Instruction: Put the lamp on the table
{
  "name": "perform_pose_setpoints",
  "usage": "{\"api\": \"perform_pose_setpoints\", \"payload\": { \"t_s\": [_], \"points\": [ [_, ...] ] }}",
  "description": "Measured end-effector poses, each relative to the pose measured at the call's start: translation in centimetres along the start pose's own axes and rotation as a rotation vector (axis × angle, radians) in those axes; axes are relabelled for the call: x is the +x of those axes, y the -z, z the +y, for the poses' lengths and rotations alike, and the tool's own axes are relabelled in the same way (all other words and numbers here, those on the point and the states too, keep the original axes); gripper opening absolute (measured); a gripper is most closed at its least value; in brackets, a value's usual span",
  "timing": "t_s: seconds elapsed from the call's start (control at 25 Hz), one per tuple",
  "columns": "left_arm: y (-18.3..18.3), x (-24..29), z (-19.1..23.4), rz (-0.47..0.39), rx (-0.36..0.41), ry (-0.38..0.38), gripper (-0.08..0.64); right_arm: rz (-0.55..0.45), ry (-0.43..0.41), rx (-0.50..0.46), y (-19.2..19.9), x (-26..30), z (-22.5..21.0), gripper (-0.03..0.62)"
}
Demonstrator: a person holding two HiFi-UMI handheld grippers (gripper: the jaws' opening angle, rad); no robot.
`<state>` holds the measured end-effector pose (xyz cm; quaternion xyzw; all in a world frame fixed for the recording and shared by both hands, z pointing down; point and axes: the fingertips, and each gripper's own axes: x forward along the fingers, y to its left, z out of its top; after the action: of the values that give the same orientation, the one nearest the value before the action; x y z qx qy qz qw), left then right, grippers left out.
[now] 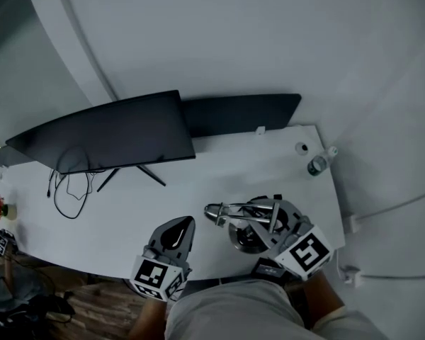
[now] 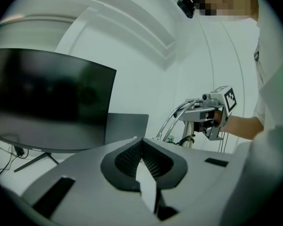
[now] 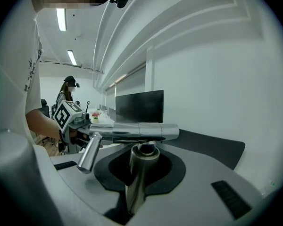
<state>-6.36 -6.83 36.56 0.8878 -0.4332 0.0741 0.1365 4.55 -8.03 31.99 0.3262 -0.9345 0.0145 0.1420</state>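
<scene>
My right gripper's [image 3: 140, 171] jaws are clamped on the upright post of the lamp [image 1: 227, 210], whose long shiny arm lies flat and points left, low over the counter [image 1: 198, 190] in front of the monitor's [image 1: 113, 133] right end, while my left gripper [image 1: 178, 227] hangs farther off, jaws together and empty.
</scene>
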Motion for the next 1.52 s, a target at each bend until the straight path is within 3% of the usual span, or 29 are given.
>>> {"api": "perform_pose_setpoints", "payload": {
  "t_s": [0.52,1.52],
  "points": [
    [0.0,2.8,3.7,-0.004,-0.017,0.027,0.003,0.006,0.010,0.018,1.4,5.6,-3.2,0.055],
    [1.6,4.0,4.3,0.024,-0.027,0.009,0.003,-0.022,-0.070,-0.001,5.3,10.9,-4.5,0.055]
  ]
}}
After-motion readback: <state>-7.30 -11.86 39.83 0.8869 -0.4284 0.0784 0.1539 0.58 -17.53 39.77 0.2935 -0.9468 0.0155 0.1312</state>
